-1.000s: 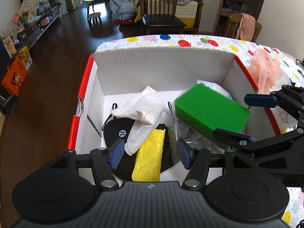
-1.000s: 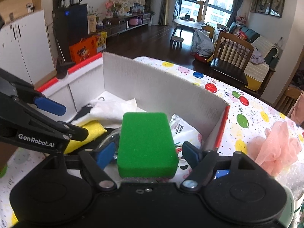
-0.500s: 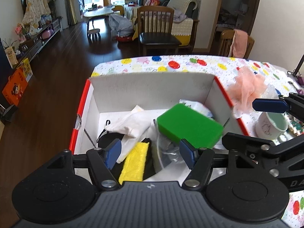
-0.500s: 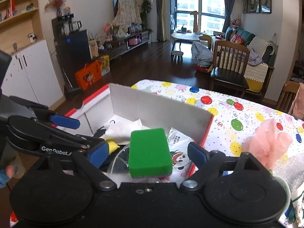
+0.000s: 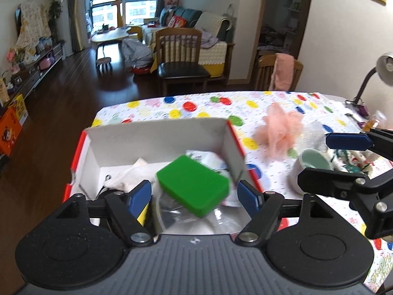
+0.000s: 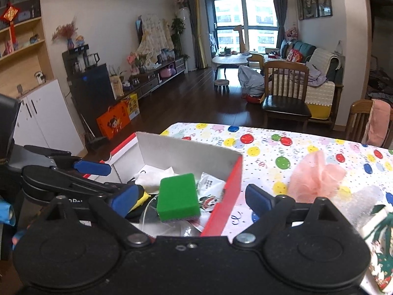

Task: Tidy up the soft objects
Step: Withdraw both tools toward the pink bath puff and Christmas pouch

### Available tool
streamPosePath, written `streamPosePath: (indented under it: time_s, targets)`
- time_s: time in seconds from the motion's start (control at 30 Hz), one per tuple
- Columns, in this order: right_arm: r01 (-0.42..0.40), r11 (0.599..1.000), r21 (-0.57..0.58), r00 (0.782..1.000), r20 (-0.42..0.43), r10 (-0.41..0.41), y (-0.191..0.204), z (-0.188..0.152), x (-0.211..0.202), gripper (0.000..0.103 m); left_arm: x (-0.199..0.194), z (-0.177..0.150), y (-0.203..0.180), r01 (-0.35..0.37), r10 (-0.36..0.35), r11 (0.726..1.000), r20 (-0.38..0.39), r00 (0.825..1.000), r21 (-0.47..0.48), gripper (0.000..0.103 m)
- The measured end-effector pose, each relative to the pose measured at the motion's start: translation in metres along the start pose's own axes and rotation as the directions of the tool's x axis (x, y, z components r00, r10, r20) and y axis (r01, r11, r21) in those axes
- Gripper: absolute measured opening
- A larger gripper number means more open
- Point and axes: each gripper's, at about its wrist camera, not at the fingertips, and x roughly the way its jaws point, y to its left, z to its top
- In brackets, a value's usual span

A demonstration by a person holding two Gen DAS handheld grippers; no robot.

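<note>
A green sponge [image 5: 192, 185] lies in the white cardboard box [image 5: 157, 137] with red edges, on top of clear plastic and a printed packet. It also shows in the right wrist view [image 6: 177, 196], inside the box [image 6: 186, 154]. White cloth [image 5: 127, 175] and a yellow cloth [image 5: 142, 215] lie in the box too. A pink mesh pouf [image 5: 280, 129] sits on the tablecloth to the right of the box, also in the right wrist view [image 6: 315, 174]. My left gripper [image 5: 195, 195] is open and empty above the box. My right gripper [image 6: 189, 195] is open and empty, raised above the box's right edge.
A dotted tablecloth [image 5: 196, 105] covers the table. A white cup [image 5: 313, 164] with a green inside and crinkled clear wrap [image 6: 356, 201] stand at the right. A desk lamp [image 5: 383, 66] is at the far right. Wooden chairs [image 5: 180, 56] stand behind the table.
Both grippers have pulled back and up from the box. My right gripper has opened wider and left the green sponge lying in the box. More of the table and pouf shows.
</note>
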Motion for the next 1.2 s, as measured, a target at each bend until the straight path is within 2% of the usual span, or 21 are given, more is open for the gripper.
streamPosePath:
  time_s: [0.07,0.17,0.3,0.4,0.63,0.77,0.97,1.2]
  targets:
    - [0.008,1.000,0.016,1.000,0.016,-0.008,-0.007,-0.002,-0.009,0.095,-0.004,0.002,-0.010,0.013,-0.014,1.000,0.010,1.000,0.011,0.077]
    - [0.012,0.999,0.035,0.999,0.038,-0.013,-0.018,-0.003,-0.024,0.096,-0.008,0.005,-0.024,0.033,-0.033,0.999,0.021,0.999,0.023,0.084]
    - [0.028,0.999,0.036,0.998,0.061,-0.030,-0.033,-0.008,-0.042,0.098,-0.013,0.009,-0.048,0.067,-0.069,0.997,0.044,0.997,0.047,0.084]
    - [0.032,0.998,0.047,0.997,0.073,-0.036,-0.048,-0.013,-0.055,0.101,-0.015,0.012,-0.065,0.090,-0.095,0.994,0.072,0.993,0.067,0.090]
    - [0.076,0.994,0.075,0.992,0.095,-0.083,-0.088,-0.030,-0.085,0.102,-0.007,0.018,-0.104,0.141,-0.148,0.987,0.080,0.986,0.079,0.090]
    - [0.117,0.989,0.085,0.988,0.095,-0.125,-0.109,-0.042,-0.099,0.103,0.002,0.023,-0.126,0.168,-0.175,0.982,0.076,0.982,0.086,0.101]
    - [0.186,0.978,0.091,0.978,0.076,-0.193,-0.147,-0.068,-0.113,0.103,0.019,0.032,-0.161,0.201,-0.210,0.974,0.089,0.974,0.101,0.101]
    - [0.256,0.959,0.124,0.965,0.028,-0.261,-0.191,-0.097,-0.116,0.103,0.052,0.052,-0.193,0.205,-0.212,0.973,0.067,0.975,0.105,0.101]
